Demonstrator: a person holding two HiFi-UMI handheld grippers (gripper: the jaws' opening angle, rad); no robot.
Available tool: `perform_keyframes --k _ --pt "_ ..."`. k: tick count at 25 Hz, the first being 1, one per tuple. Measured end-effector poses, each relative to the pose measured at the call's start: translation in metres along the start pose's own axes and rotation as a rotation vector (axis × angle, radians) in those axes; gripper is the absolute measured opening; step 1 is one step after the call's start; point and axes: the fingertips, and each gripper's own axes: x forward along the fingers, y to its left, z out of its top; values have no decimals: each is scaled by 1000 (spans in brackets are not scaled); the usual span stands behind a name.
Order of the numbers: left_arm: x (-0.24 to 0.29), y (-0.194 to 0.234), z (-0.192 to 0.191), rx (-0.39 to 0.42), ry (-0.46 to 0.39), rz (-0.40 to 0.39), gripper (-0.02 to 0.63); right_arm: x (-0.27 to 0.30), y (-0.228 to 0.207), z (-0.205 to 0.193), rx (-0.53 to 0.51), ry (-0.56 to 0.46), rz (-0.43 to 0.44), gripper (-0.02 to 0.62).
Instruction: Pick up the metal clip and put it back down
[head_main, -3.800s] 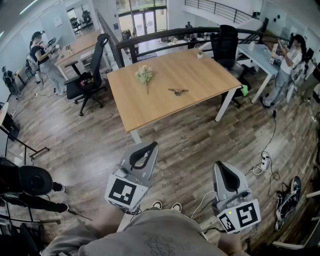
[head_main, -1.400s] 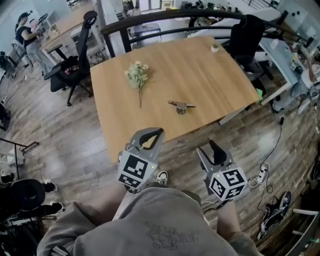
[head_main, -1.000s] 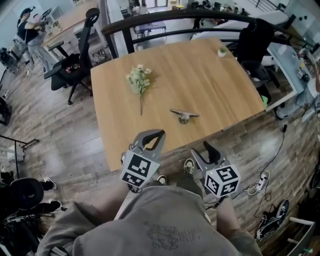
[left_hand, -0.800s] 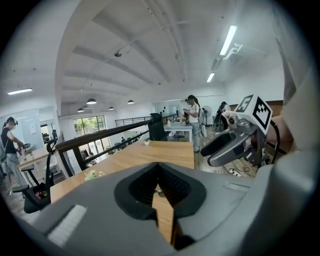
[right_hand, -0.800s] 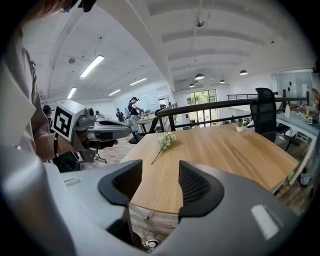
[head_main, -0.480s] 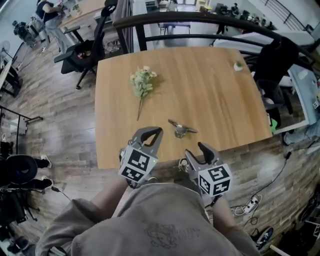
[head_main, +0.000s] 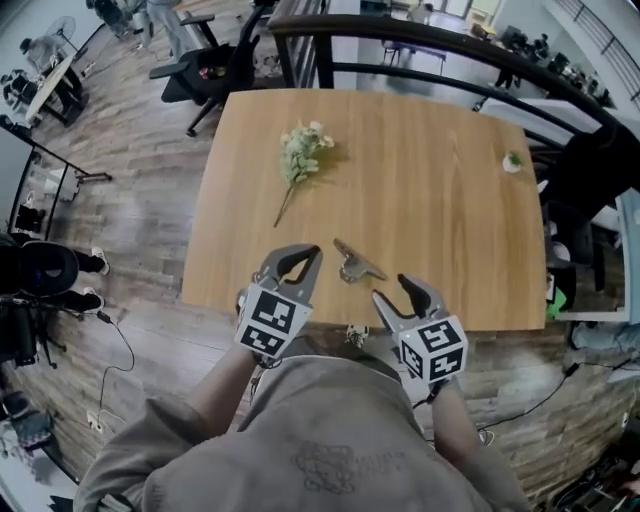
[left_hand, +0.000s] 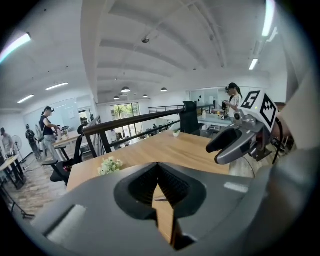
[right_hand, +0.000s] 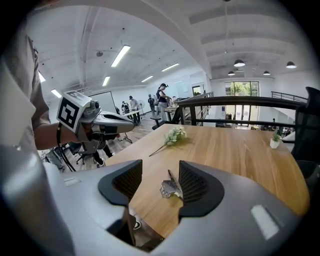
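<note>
The metal clip (head_main: 355, 266) lies on the wooden table (head_main: 430, 180) close to its near edge. My right gripper (head_main: 392, 288) hovers open just short of the clip, over that edge. In the right gripper view, the clip (right_hand: 171, 188) shows in the gap between the jaws of the right gripper (right_hand: 160, 172), ahead of them and untouched. My left gripper (head_main: 312, 252) is to the clip's left, shut with nothing in it. In the left gripper view, the left gripper (left_hand: 158, 165) has its tips meeting, and a sliver of the clip (left_hand: 161, 198) shows below them.
A sprig of white flowers (head_main: 303, 152) lies on the table's far left. A tiny potted plant (head_main: 512, 161) stands at the far right. A black railing (head_main: 420, 45) runs behind the table, with an office chair (head_main: 225, 70) beyond. People stand at desks in the background.
The person has walked up to the table. Both grippers have come from over the floor to the near table edge beside the clip. The clip has not moved.
</note>
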Motion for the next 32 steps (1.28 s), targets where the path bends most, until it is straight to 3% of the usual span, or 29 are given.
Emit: perform_keyframes --k 6,12,18,23,32 --pt "-3 -2 -1 -52 16 74 2 6 -11 3 -57 23 63 215" --pt "-6 3 -9 -66 34 97 2 18 -9 3 -45 25 85 215" --pt "-12 14 -15 -66 47 73 2 28 -3 5 -31 49 64 215" --pt "-14 26 -17 -65 53 58 2 40 -8 -7 -19 126 1 215" --pt "3 28 -48 -90 111 8 1 75 -8 -30 -10 220 1 215"
